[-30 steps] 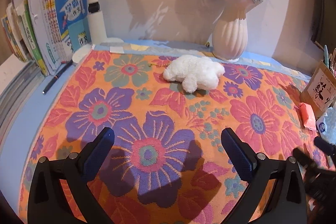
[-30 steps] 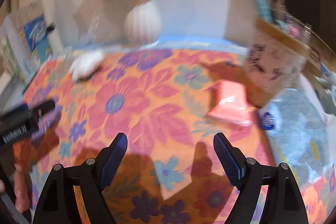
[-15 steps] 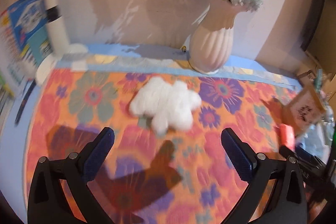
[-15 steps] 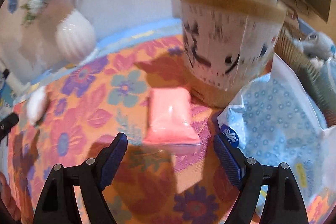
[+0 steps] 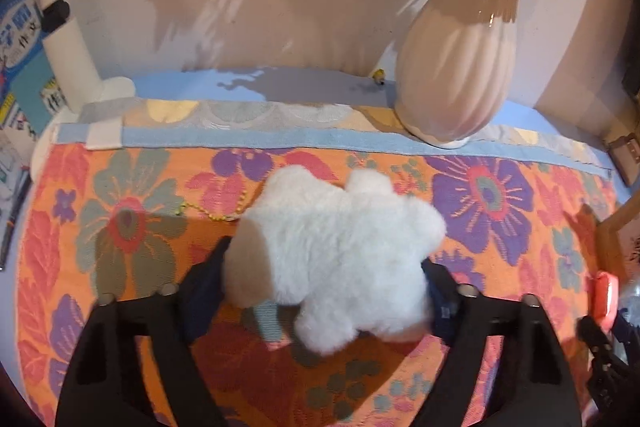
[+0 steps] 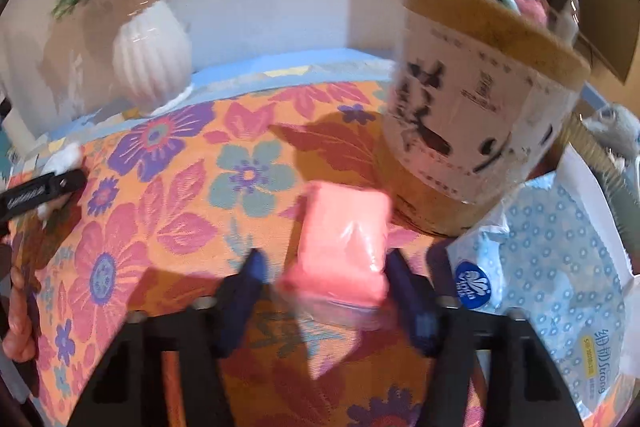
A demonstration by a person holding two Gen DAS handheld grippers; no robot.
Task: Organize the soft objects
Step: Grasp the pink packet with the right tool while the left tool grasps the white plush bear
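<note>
I'm looking down at a desk covered by one orange floral cloth point(image 5: 132, 227) with purple and pink blooms, a pale blue band along its far edge, and a plain wall behind.

In the left wrist view, at far left, a blue-covered booklet point(image 5: 20, 39) leans against a white tube point(image 5: 68, 39), and one dark pen point(image 5: 14, 211) lies off the cloth's edge. In the middle sits the one white plush toy point(image 5: 340, 251), with a yellow bead chain point(image 5: 216, 213) trailing from its left side. My left gripper point(image 5: 324, 291) straddles it: the jaws have just been closing, and both blue pads now sit against the fur on either flank, so I read it as pinching the toy, which lies on the cloth. Behind and to the right stands one ribbed white vase point(image 5: 460, 67) holding pale flowers.

In the right wrist view, at the left edge I see part of a hand point(image 6: 18, 311), then the same vase, smaller. In the middle lies one pink soft packet point(image 6: 344, 247) in clear wrap, flat on the cloth. My right gripper point(image 6: 324, 291) has also just been closing; the packet is between the jaws, the right pad against its edge, the left pad just short of it. Right of it stands one round pen holder point(image 6: 480, 115) with brush lettering, touching the packet's far corner, and one blue-dotted tissue pack point(image 6: 552, 283) lies at far right.
</note>
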